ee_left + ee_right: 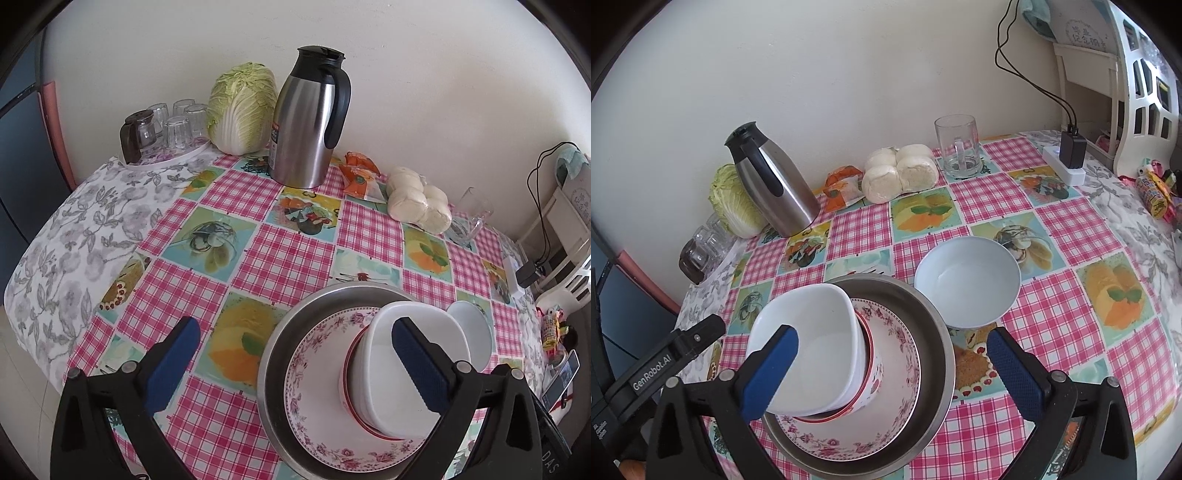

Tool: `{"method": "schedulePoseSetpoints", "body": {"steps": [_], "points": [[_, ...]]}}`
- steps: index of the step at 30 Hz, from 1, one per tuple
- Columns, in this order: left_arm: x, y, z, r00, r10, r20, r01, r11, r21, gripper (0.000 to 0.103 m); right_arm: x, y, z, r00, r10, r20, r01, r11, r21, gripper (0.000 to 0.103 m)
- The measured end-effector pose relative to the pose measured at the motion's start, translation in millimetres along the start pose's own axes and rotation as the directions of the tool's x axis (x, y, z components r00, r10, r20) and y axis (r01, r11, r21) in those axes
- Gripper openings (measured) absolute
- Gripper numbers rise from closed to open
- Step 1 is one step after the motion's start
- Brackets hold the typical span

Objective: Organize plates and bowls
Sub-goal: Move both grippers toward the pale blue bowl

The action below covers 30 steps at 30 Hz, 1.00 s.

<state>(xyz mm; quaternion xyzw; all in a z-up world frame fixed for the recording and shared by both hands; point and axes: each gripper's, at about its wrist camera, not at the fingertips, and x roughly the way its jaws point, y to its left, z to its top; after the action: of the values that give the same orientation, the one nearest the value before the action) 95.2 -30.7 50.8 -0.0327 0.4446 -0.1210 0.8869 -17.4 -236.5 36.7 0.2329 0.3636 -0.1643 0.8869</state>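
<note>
Lower right of the left wrist view: left gripper (295, 363) spread wide and empty over a stack of steel basin (275, 345), floral plate (314, 373), red-rimmed bowl (347, 363) and white square bowl (380, 373), with round white bowl (476, 332) just beside at right and thermos (308, 118) standing upper centre. Low in the right wrist view: right gripper (892, 369) likewise wide apart, gripping nothing, the stack lower centre, round white bowl (967, 282) just beside the steel basin (938, 332), glass mug (958, 147) upper right.
</note>
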Motion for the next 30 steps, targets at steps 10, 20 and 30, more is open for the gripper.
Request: {"method": "schedulePoseSetpoints", "body": {"steps": [10, 20, 30], "points": [[-15, -14, 4, 0.997, -0.031, 0.073, 0.034, 0.999, -0.042, 0.103, -13, -12, 7, 0.999, 0.022, 0.025, -0.023, 1.0, 0.021, 0.103], [-37, -58, -2, 0.979, -0.118, 0.164, 0.119, 0.993, 0.005, 0.103, -28, -54, 18, 0.998, 0.006, 0.064, -0.013, 0.995, 0.103, 0.103], [-38, -118, -15, 0.967, -0.208, 0.147, 0.189, 0.972, 0.137, 0.103, -44, -118, 24, 0.994, -0.05, 0.102, 0.026, 0.974, 0.227, 0.103]]}}
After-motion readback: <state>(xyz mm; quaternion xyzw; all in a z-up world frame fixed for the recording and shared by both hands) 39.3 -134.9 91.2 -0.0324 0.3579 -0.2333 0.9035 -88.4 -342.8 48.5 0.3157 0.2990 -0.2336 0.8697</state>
